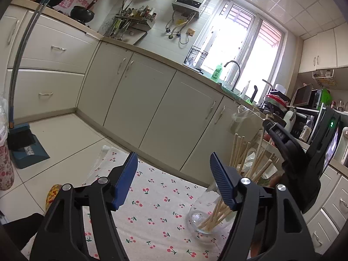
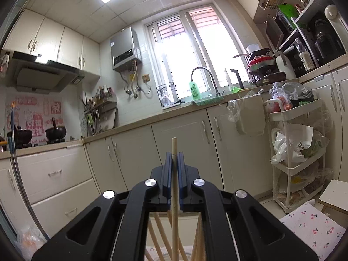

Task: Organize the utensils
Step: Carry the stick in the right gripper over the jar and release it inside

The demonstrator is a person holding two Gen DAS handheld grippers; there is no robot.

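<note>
Standing on the cherry-print cloth over the counter (image 1: 156,206), a clear glass jar (image 1: 196,217) is seen filled with pale wooden chopsticks (image 1: 215,216). Just left of the jar, the left claw (image 1: 174,177) is held with jaws apart — nothing between them. One pale wooden chopstick (image 2: 174,150) is pinched upright in the closed right claw (image 2: 174,159), above the jar's fanned sticks.

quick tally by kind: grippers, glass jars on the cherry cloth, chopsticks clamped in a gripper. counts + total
Grippers: 2, the left gripper open and empty, the right gripper shut
Glass jar on the cherry cloth: 1, holding a bundle of chopsticks too overlapped to count
Clamped chopstick in the right gripper: 1
Total: 4
</note>
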